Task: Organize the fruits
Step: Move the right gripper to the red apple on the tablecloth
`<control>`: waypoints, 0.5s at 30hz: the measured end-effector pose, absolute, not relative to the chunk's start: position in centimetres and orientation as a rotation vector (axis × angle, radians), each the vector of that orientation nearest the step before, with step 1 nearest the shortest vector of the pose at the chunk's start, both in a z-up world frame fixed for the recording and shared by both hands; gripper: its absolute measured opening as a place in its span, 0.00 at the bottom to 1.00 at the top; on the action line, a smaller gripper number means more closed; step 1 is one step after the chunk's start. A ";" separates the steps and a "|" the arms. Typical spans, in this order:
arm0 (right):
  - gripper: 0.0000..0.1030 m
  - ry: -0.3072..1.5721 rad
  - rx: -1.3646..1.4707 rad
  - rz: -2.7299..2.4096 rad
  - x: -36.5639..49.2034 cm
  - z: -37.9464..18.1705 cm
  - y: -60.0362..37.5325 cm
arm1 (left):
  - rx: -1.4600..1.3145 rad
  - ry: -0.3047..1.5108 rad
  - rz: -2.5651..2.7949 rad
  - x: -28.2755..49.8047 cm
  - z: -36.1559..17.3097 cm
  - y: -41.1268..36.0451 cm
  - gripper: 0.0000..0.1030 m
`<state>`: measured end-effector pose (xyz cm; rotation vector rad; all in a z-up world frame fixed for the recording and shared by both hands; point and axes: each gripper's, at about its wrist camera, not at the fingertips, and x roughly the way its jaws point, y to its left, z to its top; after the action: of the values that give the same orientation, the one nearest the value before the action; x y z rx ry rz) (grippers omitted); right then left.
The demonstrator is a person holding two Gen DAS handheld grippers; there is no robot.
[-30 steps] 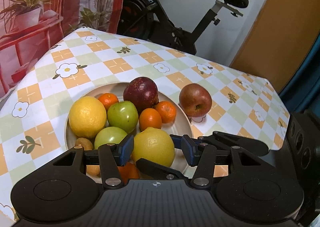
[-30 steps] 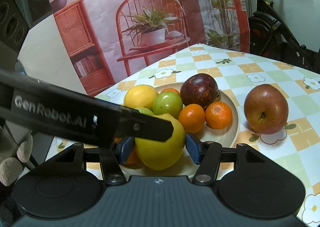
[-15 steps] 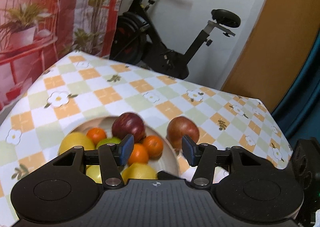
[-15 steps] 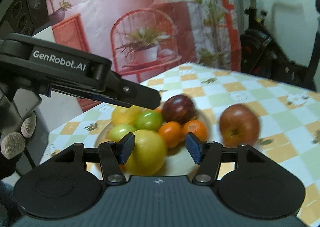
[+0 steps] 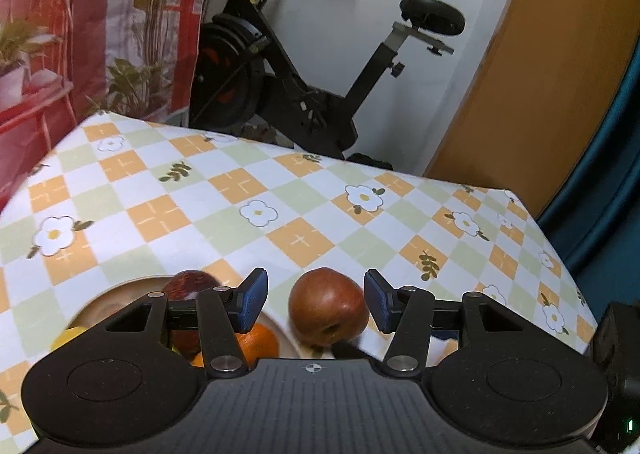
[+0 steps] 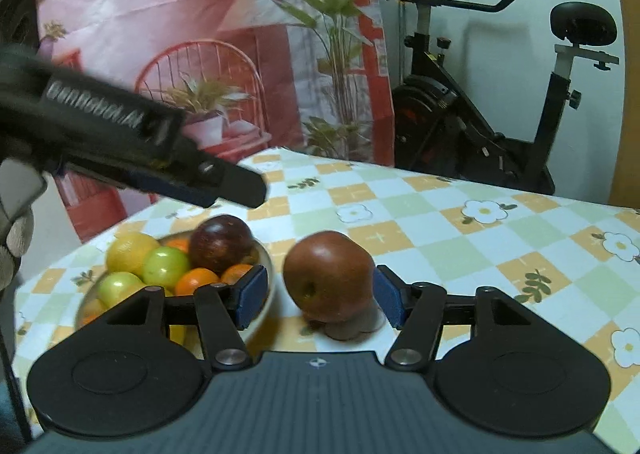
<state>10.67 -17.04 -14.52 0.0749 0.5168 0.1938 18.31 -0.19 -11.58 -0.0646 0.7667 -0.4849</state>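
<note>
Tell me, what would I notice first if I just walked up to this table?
Probably the big red apple, sitting alone on the flowery checked tablecloth, just right of the bowl. Next, the bowl itself, heaped with lemons, green apples, small oranges and one dark purple fruit. The right gripper has its open blue pads either side of the apple, and a black exercise bike stands behind the table.
</note>
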 end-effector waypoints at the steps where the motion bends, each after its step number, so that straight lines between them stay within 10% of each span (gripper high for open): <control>1: 0.60 0.525 0.068 0.187 10.9 -14.7 -17.0 | -0.057 0.777 -0.487 18.6 -11.8 -0.7 0.54; 15: 0.60 0.595 0.001 0.216 11.8 -16.2 -17.5 | 0.036 0.868 -0.496 20.5 -14.5 -3.5 0.54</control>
<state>11.84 -17.46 -16.21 0.0013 0.5947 0.2155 20.54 -3.49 -14.52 0.0356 0.8681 -0.4963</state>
